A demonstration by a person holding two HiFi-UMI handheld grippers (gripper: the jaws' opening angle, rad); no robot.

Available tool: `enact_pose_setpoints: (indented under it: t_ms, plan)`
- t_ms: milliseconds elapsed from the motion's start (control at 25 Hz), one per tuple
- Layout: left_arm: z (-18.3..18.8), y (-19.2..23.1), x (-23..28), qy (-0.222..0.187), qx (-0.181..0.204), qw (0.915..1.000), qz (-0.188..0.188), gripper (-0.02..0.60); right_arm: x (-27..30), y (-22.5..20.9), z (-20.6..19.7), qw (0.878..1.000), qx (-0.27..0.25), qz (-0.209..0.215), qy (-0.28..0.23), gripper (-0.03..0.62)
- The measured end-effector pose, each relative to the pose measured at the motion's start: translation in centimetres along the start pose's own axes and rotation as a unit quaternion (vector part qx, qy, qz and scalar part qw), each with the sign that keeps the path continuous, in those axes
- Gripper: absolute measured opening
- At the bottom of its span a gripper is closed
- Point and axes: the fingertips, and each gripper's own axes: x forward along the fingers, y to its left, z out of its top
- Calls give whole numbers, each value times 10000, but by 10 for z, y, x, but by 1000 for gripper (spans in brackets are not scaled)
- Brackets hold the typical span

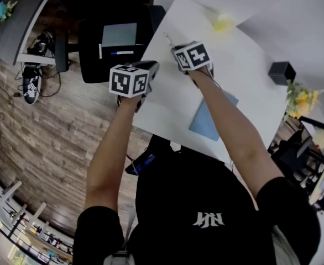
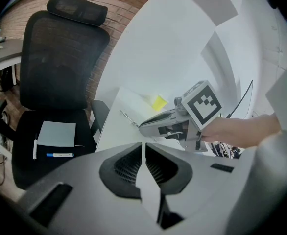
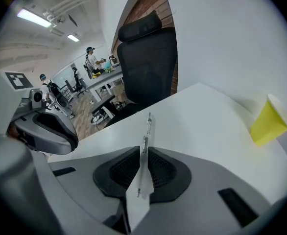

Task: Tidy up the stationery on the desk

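Head view: the pen (image 1: 167, 38) was seen near the desk's (image 1: 245, 59) far left edge. Left gripper view: the left gripper (image 2: 144, 148) was closed up, empty. Right gripper view: the slim barrel (judged light, stiff, slippery) was pinched near one end by the right gripper (image 3: 144, 153).

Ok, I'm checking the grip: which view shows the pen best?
The right gripper view: the pen lies on the desk, running in between the right gripper's jaws, closed on it. The left gripper view shows it small and side-on; the head view shows only a thin sliver.
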Motion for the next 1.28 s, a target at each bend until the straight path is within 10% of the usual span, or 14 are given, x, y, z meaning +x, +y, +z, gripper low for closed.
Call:
enact_pose_setpoints:
  t_ms: [760,1280]
  plan:
    - [3,-52,14,203,444,9978,-443,25,-94,-41,-18,9923,724,-557,-840,69]
    - [-14,-149,72,880,1292,9809,-1155,25,-244,-143,-163,9523,2115,-1738,-1345,69]
